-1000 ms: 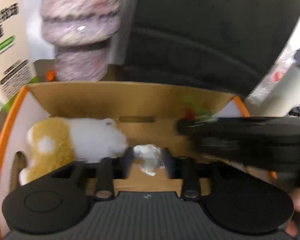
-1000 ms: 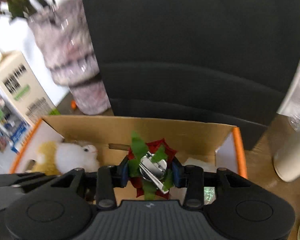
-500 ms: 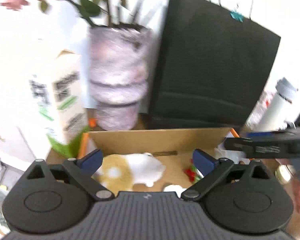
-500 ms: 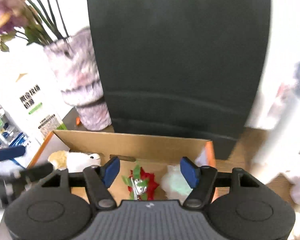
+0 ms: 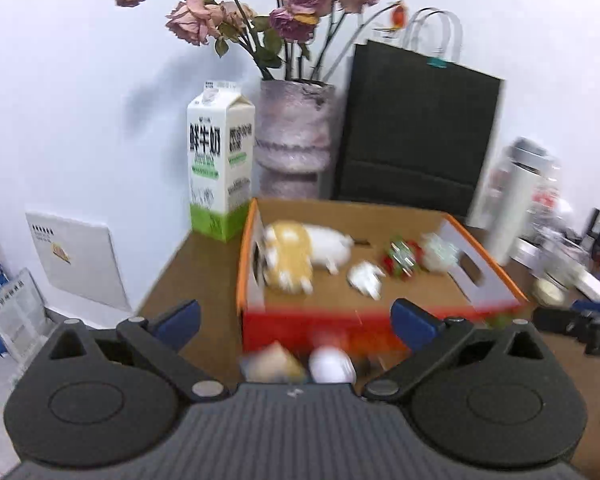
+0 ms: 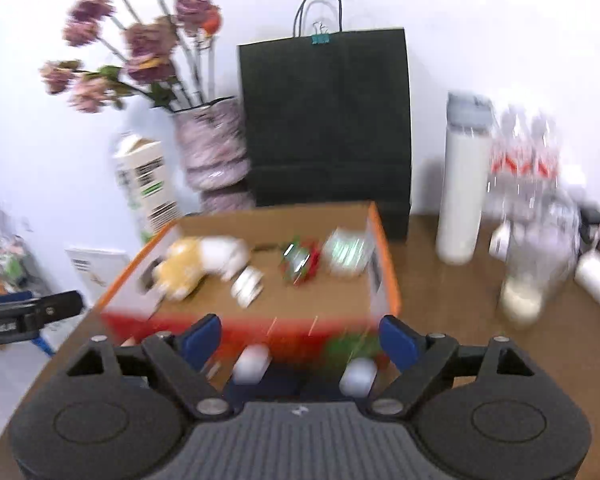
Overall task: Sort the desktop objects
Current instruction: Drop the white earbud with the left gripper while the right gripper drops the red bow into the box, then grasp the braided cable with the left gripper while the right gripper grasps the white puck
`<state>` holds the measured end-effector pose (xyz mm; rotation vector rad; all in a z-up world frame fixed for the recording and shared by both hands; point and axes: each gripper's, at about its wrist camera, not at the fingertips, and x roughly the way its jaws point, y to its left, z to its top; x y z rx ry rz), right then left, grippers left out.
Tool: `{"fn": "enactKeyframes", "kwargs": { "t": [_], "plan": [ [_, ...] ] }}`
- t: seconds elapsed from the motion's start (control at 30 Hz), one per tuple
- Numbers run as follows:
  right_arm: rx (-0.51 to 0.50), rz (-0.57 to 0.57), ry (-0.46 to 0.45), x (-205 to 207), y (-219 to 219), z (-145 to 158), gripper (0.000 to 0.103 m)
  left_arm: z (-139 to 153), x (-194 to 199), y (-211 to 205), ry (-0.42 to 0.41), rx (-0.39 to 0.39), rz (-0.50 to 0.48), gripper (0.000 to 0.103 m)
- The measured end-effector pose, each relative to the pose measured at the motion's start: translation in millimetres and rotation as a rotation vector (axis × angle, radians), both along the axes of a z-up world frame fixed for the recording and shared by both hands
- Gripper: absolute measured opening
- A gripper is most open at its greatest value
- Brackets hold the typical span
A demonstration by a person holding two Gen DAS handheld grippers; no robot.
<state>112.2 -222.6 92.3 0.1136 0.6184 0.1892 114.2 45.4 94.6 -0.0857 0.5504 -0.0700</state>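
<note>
Bystanders along the back of the brown desk point(image 6: 452, 320)

A milk carton point(image 5: 220, 164) stands at ten o'clock in the left wrist view, just beside a mottled pink vase point(image 5: 294, 136) of faded roses point(image 5: 296, 20) at eleven to twelve. A black paper bag point(image 5: 416, 136) with a teal clip on its handles stands at one o'clock, against the white wall point(image 5: 80, 80). At two o'clock in the right wrist view stands a white bottle point(image 6: 462, 184) with a grey cap, near blurred clear plastic bottles point(image 6: 528, 168).
</note>
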Motion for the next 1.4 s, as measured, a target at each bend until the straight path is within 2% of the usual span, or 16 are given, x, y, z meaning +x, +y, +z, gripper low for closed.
{"fn": "enactKeyframes", "kwargs": {
  "t": [0.1, 0.17, 0.23, 0.33, 0.4, 0.5, 0.63, 0.77, 0.9, 1.03, 1.17, 1.3, 1.4],
  "plan": [
    [-0.023, -0.004, -0.011, -54, 5, -22, 0.086, -22, -43, -6, 0.021, 0.003, 0.013, 0.103],
    [-0.052, -0.028, -0.042, -89, 7, -40, 0.089, -41, -67, -11, 0.057, -0.002, 0.058, 0.103],
    [-0.054, -0.041, -0.024, -115, 7, -58, 0.089, -57, -90, -16, 0.084, -0.017, 0.088, 0.103],
    [-0.101, -0.008, 0.019, -137, 11, -77, 0.089, -76, -122, -30, 0.121, 0.007, 0.042, 0.103],
    [-0.121, -0.023, 0.030, -149, 12, -85, 0.089, -85, -143, -37, 0.107, 0.017, 0.040, 0.103],
    [-0.088, -0.012, 0.037, -166, 14, -88, 0.089, -91, -159, -46, 0.102, 0.038, 0.063, 0.103],
    [-0.154, 0.021, 0.011, -182, 27, -88, 0.089, -88, -171, -53, 0.082, 0.044, 0.020, 0.103],
    [-0.168, 0.038, -0.023, -188, 26, -80, 0.089, -84, -176, -57, 0.063, 0.051, -0.015, 0.103],
    [-0.159, 0.020, -0.028, -182, 20, -75, 0.089, -83, -175, -50, 0.063, 0.021, -0.009, 0.103],
    [-0.134, 0.008, -0.046, -173, 9, -67, 0.088, -80, -162, -43, 0.074, -0.004, -0.024, 0.103],
    [-0.106, -0.028, -0.051, -151, -8, -63, 0.085, -71, -138, -38, 0.044, -0.038, -0.045, 0.103],
    [-0.216, -0.091, -0.069, -128, -19, -65, 0.084, -62, -109, -29, -0.031, -0.082, -0.033, 0.102],
    [-0.248, -0.110, -0.077, -107, -32, -66, 0.082, -60, -74, -28, 0.003, -0.096, -0.033, 0.093]
  ]
}}
